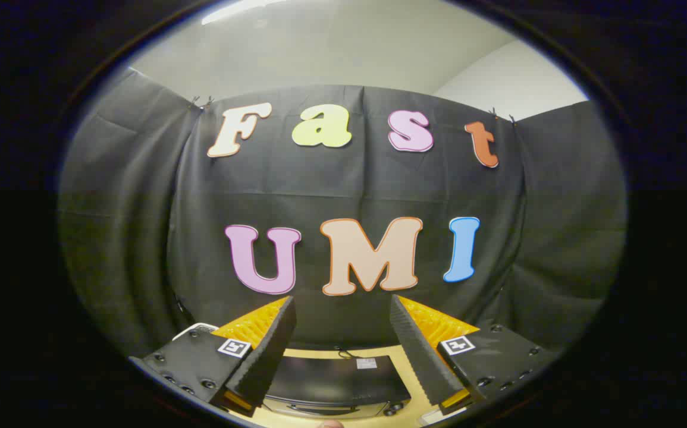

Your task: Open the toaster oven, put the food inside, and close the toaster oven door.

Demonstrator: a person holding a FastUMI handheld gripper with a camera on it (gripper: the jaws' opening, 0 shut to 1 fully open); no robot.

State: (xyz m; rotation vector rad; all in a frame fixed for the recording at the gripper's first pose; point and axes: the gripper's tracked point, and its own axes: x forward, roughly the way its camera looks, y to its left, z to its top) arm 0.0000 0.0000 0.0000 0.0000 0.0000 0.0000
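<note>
The gripper (343, 306) hung high with its ridged, wedge-shaped fingers (266, 351) spread wide, nothing between them. Below and between them sat the boxy black toaster oven (337, 380) (flat, glossy top showing) on a pale wooden table (402, 356).

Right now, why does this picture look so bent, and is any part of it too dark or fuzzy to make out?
Gripper view: a fisheye lens bows the booth's cloth wall and ceiling into curves; a bright ceiling light glares at the top; the open tongs look sharp, holding nothing; the dark toaster oven below between them sits in shade, its details hard to read.
</note>
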